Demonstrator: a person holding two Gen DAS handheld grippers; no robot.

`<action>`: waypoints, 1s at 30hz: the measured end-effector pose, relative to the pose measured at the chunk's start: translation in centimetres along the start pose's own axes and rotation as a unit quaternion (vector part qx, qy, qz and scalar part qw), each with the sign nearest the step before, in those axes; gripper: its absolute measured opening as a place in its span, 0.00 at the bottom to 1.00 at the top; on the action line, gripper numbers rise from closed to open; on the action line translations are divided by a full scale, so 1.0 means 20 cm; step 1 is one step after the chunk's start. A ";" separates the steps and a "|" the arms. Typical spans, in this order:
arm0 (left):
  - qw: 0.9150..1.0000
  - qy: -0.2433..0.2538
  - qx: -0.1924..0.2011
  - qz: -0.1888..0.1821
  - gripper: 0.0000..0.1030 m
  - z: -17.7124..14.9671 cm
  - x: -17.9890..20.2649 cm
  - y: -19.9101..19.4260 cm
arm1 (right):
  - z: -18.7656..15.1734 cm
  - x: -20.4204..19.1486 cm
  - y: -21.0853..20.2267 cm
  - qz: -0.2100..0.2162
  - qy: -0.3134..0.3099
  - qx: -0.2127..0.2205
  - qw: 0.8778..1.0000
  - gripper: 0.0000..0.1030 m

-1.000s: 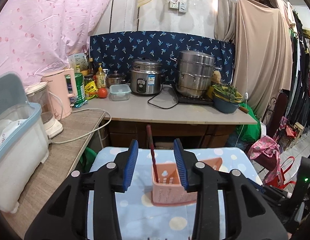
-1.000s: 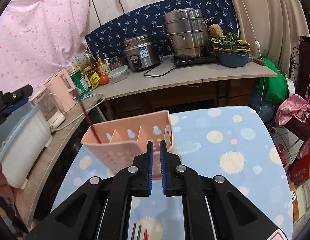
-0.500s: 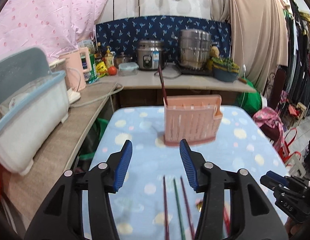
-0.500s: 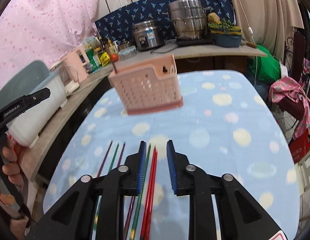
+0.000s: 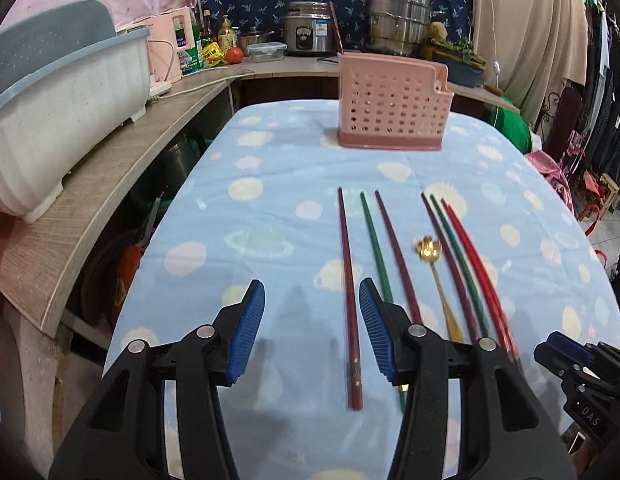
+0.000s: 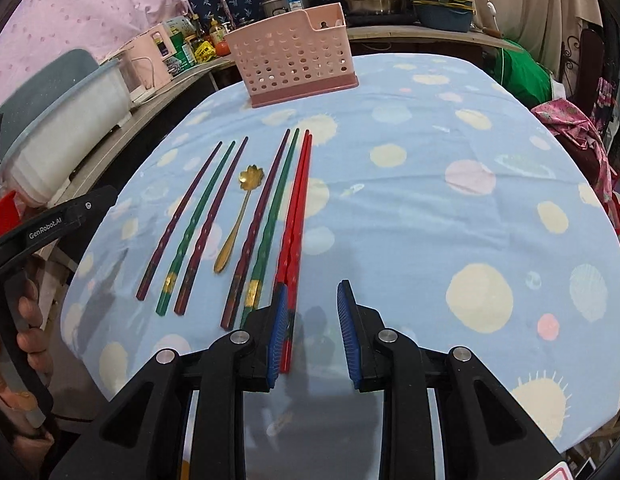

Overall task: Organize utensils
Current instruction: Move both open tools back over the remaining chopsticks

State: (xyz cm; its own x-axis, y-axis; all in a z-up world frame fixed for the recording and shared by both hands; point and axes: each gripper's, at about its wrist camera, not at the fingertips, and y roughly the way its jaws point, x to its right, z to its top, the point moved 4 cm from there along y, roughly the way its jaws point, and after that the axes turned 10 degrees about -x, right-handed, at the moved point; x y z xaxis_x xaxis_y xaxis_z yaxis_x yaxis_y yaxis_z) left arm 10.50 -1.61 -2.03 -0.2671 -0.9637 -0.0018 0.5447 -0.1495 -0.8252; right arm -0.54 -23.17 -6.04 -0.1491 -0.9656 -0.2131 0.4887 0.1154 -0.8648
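A pink perforated utensil basket (image 5: 392,106) stands at the far end of the blue dotted tablecloth (image 5: 270,216), one dark chopstick upright in it; it also shows in the right wrist view (image 6: 294,54). Several chopsticks lie in a row: maroon (image 5: 348,288), green (image 5: 375,240), and red ones (image 6: 296,208), with a gold flower spoon (image 6: 242,216) among them. My left gripper (image 5: 312,328) is open and empty, low over the near end of the leftmost maroon chopstick. My right gripper (image 6: 312,328) is open and empty, its left finger beside the red chopsticks' near ends.
A white and blue dish bin (image 5: 58,108) sits on the wooden counter (image 5: 90,208) left of the table. Cookers, pots and bottles (image 5: 310,34) line the back counter. A pink bag and clothes (image 6: 570,128) stand to the right.
Both grippers pulled back from the basket to the table's near end and dropped low over the chopsticks. The right gripper opened from nearly shut.
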 end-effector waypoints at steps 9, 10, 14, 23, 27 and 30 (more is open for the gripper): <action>1.000 0.010 -0.022 -0.005 0.46 -0.16 0.01 0.03 | -0.14 -0.06 0.02 -0.016 -0.024 -0.010 1.000 0.25; 1.000 0.013 -0.025 -0.004 0.46 -0.18 0.02 0.04 | -0.14 -0.07 0.02 -0.020 -0.027 -0.008 0.999 0.25; 0.999 0.016 -0.034 -0.008 0.46 -0.22 0.03 0.06 | -0.15 -0.07 0.02 -0.026 -0.029 -0.005 0.999 0.25; 0.999 0.019 -0.046 -0.013 0.46 -0.25 0.05 0.10 | -0.12 -0.02 0.03 -0.033 -0.016 0.001 0.999 0.22; 0.999 0.017 -0.049 -0.015 0.46 -0.25 0.06 0.12 | -0.09 -0.02 0.05 -0.038 -0.020 0.004 0.999 0.22; 0.998 0.012 -0.054 -0.016 0.46 -0.24 0.06 0.15 | -0.07 -0.02 0.06 -0.037 -0.019 0.007 0.999 0.22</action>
State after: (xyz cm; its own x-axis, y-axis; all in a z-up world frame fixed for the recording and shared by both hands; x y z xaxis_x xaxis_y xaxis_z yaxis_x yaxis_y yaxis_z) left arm 8.02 -2.12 -7.32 -0.3026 -0.9530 0.0138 0.4473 -0.1548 -0.8809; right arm -1.05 -22.24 -7.58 -0.1532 -0.9794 -0.1313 0.4887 0.0404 -0.8715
